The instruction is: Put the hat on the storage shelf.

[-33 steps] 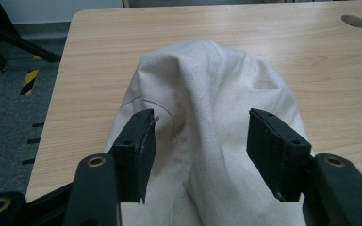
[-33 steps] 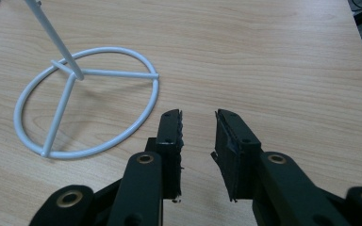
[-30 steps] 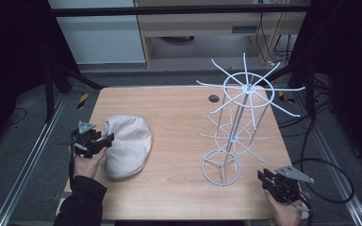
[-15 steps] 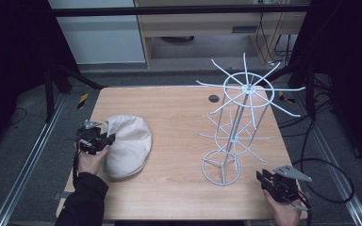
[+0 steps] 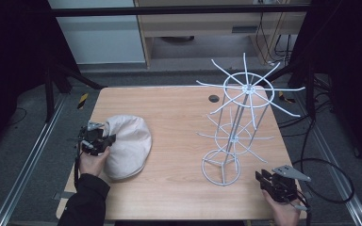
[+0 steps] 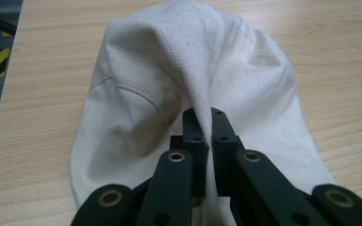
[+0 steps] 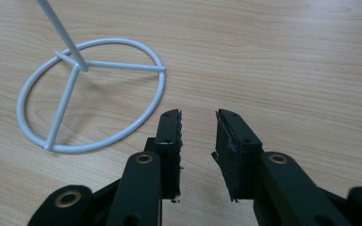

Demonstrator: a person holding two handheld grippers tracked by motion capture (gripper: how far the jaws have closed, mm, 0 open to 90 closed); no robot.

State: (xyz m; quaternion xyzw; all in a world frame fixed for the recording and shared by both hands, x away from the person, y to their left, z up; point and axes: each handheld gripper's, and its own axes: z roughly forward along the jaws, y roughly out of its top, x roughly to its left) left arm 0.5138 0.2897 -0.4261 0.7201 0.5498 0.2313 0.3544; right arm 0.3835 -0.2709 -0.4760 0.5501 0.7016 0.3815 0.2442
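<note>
Cream cloth cap [image 5: 128,146] near the table's [image 5: 179,117] left edge, a fold pinched in the left gripper [image 6: 206,123]. Right gripper [image 7: 199,123] spread, empty, at the near right corner beside the white wire rack [image 5: 238,125].

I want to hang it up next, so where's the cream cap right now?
In the high view the cream cap lies on the left half of the table, its near edge pinched by the left gripper, well apart from the white wire rack.
</note>
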